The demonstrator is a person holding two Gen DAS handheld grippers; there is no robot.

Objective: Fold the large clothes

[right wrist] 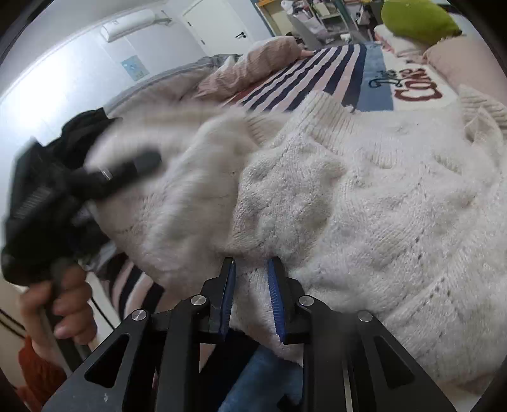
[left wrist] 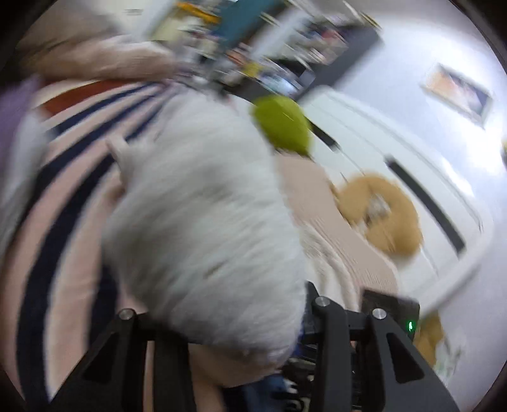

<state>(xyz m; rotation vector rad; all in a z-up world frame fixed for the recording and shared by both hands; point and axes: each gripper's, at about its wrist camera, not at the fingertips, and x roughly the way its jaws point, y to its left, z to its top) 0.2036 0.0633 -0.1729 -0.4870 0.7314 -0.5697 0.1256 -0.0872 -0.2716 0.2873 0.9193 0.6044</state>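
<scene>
A large white knitted sweater (right wrist: 364,190) lies on a bed with a striped cover (right wrist: 317,76). My right gripper (right wrist: 252,263) has its blue-padded fingers (right wrist: 275,294) closed on a fold of the sweater near its lower edge. In the left wrist view, which is motion-blurred, a bunched part of the sweater (left wrist: 202,222) fills the space between the arms of my left gripper, whose fingertips are hidden by the cloth. The left gripper (right wrist: 126,171) shows blurred at the left of the right wrist view, held by a hand, with sweater cloth around its fingers.
A green pillow (right wrist: 415,19) and a pink pillow (right wrist: 459,60) lie at the head of the bed. A beige blanket (right wrist: 253,66) lies at the far side. A tan ring cushion (left wrist: 380,215) lies beside the bed. A dark garment (right wrist: 82,133) lies at the left.
</scene>
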